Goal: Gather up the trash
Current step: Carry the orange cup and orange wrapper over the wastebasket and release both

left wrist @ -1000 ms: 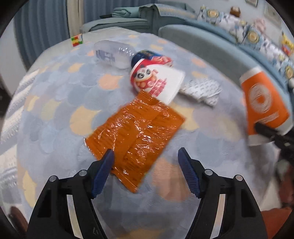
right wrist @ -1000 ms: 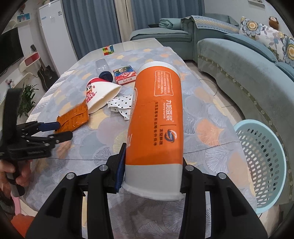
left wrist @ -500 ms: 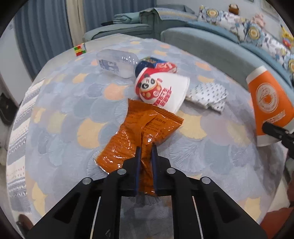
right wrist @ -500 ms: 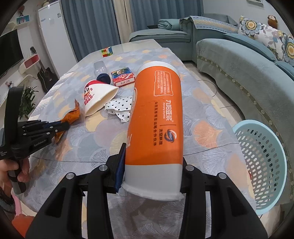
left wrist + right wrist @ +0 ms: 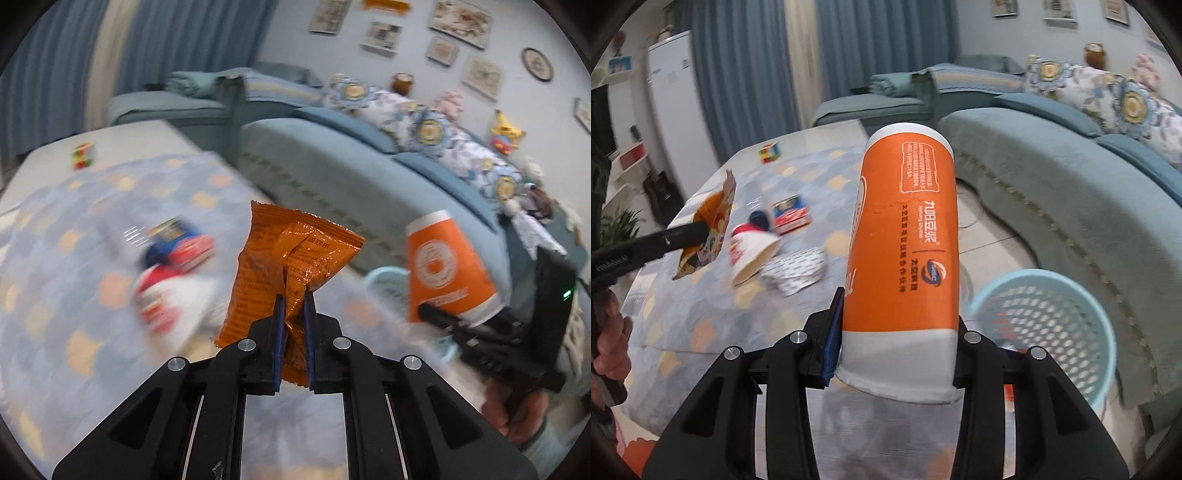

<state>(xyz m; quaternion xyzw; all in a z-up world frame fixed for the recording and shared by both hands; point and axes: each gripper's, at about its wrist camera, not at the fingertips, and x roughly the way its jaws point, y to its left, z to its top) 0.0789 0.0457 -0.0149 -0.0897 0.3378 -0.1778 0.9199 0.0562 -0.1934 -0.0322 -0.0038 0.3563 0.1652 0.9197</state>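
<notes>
My left gripper (image 5: 294,301) is shut on an orange snack wrapper (image 5: 291,258) and holds it in the air above the table; the wrapper also shows in the right wrist view (image 5: 713,221). My right gripper (image 5: 894,314) is shut on a tall orange paper cup (image 5: 905,240), held upside down over the table's near edge; the cup also shows in the left wrist view (image 5: 443,266). A light blue mesh basket (image 5: 1067,295) stands on the floor to the right of the cup.
On the patterned tablecloth (image 5: 701,325) lie a red-and-white paper cup (image 5: 753,254), a crumpled white wrapper (image 5: 798,269), a small red-and-blue box (image 5: 790,216) and a colour cube (image 5: 770,152). A teal sofa (image 5: 1052,177) runs along the right.
My left gripper, shut on the wrapper since half a second ago, has lifted it off the table and swung right. The right gripper with the cup has moved towards the basket.
</notes>
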